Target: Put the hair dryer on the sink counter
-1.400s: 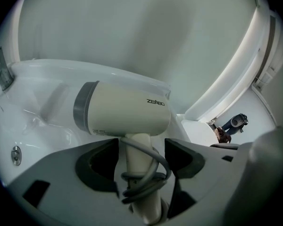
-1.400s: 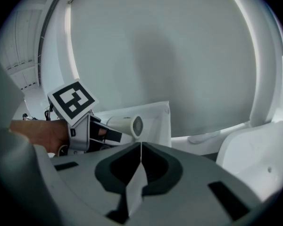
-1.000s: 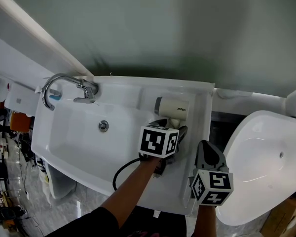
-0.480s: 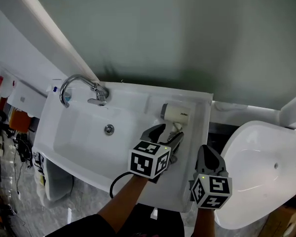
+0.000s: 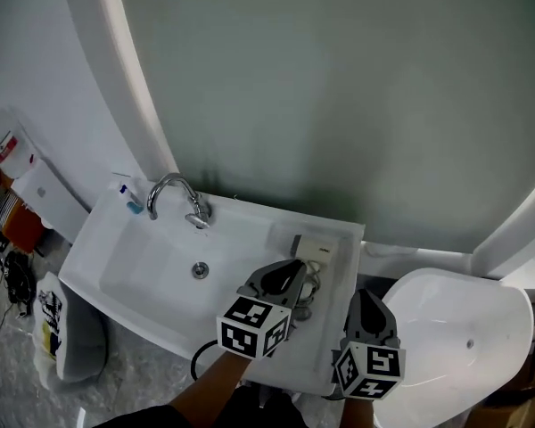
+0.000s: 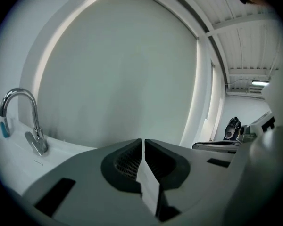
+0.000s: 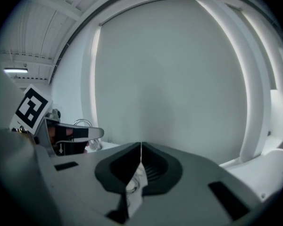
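Note:
The cream hair dryer [image 5: 314, 248] lies on the sink counter [image 5: 343, 266] to the right of the basin. Its dark cord [image 5: 200, 357] trails over the front edge. My left gripper [image 5: 288, 273] hovers just in front of the dryer without touching it. In the left gripper view its jaws [image 6: 144, 144] have just closed together and are shut with nothing between them. My right gripper [image 5: 364, 301] hangs at the counter's right front corner, shut and empty [image 7: 141, 149].
A chrome faucet [image 5: 180, 196] [image 6: 23, 119] stands at the back of the white basin [image 5: 143, 266]. A large white oval bowl [image 5: 450, 328] sits to the right. A white bin [image 5: 58, 328] stands on the floor at left. The wall behind is plain grey.
The left gripper has drawn back from the dryer and its jaws have gone from wide open to shut. The dryer stays on the counter. The head view has tilted upward.

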`<act>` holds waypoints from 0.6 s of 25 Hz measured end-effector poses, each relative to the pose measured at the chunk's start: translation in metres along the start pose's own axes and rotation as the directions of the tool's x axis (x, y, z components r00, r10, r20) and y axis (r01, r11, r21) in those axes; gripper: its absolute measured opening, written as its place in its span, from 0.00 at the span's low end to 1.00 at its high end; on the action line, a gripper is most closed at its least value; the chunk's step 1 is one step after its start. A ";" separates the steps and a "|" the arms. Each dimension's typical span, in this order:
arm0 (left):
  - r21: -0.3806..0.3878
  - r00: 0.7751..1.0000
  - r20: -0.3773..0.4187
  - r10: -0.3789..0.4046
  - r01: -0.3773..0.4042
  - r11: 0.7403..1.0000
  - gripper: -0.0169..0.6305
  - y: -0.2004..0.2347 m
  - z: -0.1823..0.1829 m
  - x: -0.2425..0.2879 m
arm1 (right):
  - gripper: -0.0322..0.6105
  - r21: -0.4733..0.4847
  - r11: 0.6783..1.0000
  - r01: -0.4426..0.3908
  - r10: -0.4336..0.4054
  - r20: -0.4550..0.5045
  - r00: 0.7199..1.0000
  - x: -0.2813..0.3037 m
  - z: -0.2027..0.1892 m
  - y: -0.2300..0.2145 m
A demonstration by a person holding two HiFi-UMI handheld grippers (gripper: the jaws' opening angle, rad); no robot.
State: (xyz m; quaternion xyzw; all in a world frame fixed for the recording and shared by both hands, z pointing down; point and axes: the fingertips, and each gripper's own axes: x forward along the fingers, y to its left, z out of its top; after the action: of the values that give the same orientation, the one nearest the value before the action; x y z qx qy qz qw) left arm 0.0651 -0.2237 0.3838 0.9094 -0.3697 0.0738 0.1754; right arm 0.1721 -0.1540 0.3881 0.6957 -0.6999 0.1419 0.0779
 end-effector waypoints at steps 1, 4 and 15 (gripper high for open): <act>0.007 1.000 0.019 -0.002 0.002 1.000 0.07 -0.001 0.008 -0.007 | 0.08 -0.007 1.000 0.001 -0.001 0.012 1.000 -0.004 0.006 0.004; 0.030 0.997 0.075 -0.001 -0.001 1.000 0.06 0.000 0.031 -0.028 | 0.08 -0.026 1.000 -0.001 0.002 0.044 0.999 -0.014 0.022 0.018; 0.152 0.970 0.237 -0.051 0.014 0.988 0.05 -0.020 0.094 -0.082 | 0.08 -0.094 0.995 0.028 -0.009 0.202 0.979 -0.051 0.086 0.037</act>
State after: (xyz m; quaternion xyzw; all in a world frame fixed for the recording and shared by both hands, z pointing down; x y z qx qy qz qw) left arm 0.0206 -0.1930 0.2695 0.9282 -0.3667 -0.0125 0.0622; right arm 0.1436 -0.1317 0.2873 0.7084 -0.7037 0.0363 0.0414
